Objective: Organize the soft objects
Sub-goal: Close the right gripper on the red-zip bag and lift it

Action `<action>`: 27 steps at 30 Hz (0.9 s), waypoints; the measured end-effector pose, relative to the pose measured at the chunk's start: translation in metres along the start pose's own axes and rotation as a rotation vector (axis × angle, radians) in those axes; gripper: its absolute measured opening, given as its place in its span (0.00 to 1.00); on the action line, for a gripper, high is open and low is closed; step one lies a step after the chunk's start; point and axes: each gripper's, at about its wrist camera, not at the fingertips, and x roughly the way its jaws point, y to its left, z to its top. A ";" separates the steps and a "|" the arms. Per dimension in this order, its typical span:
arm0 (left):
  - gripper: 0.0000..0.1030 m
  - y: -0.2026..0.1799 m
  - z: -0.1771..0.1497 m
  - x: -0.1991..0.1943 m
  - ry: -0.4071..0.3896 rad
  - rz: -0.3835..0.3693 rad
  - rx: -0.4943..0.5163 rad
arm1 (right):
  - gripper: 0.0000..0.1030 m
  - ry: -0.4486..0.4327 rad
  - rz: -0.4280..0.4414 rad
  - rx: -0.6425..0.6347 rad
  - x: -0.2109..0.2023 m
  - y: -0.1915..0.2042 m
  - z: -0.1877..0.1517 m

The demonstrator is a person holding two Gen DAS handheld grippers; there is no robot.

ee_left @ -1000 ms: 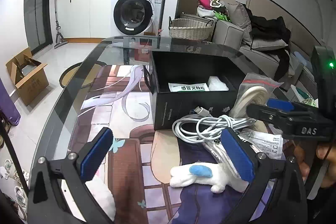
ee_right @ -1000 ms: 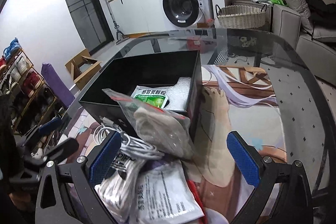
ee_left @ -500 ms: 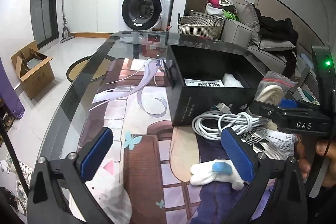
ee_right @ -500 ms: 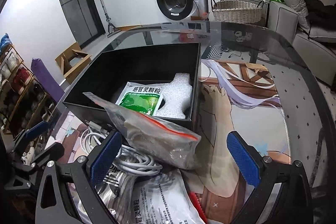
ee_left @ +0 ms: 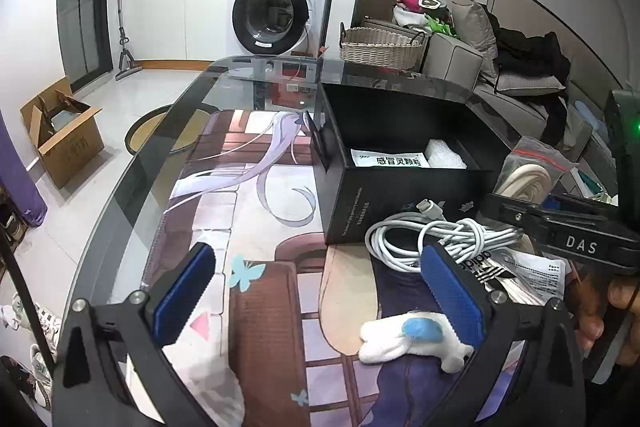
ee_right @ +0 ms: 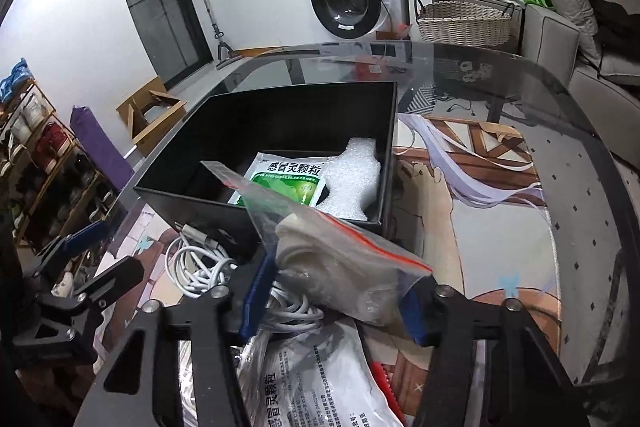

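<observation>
Gripping a clear zip bag [ee_right: 340,259] of beige fabric, the right gripper [ee_right: 332,301] holds it just before the black box [ee_right: 280,123]. The left gripper [ee_left: 320,291] hovers spread wide, empty, over the printed mat [ee_left: 256,227], beside a white plush toy [ee_left: 408,339].

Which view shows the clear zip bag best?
Right wrist: the clear zip bag fills mid-frame, pinched by the right gripper. Left wrist shows only its upper part behind that gripper.

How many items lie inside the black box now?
2: a green-and-white medicine sachet in the open black box, a white foam piece to its right. Others may be hidden.
</observation>
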 end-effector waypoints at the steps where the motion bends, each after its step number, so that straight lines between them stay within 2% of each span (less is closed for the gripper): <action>1: 1.00 0.000 0.000 0.000 0.001 0.001 0.002 | 0.51 -0.002 0.000 -0.004 -0.001 0.000 -0.001; 5: 1.00 -0.003 0.000 0.003 0.003 0.002 0.008 | 0.43 -0.010 0.003 -0.014 -0.006 -0.002 -0.005; 9: 1.00 -0.006 0.001 0.004 0.005 -0.002 0.011 | 0.41 -0.023 0.002 -0.026 -0.013 -0.005 -0.008; 18: 1.00 -0.016 0.000 0.006 0.023 -0.056 0.022 | 0.40 -0.094 0.033 -0.023 -0.047 -0.018 -0.017; 23: 1.00 -0.026 0.003 0.008 0.042 -0.110 0.001 | 0.40 -0.144 0.049 -0.005 -0.071 -0.031 -0.022; 27: 1.00 -0.044 0.006 0.012 0.057 -0.106 0.046 | 0.40 -0.150 0.048 0.006 -0.079 -0.039 -0.025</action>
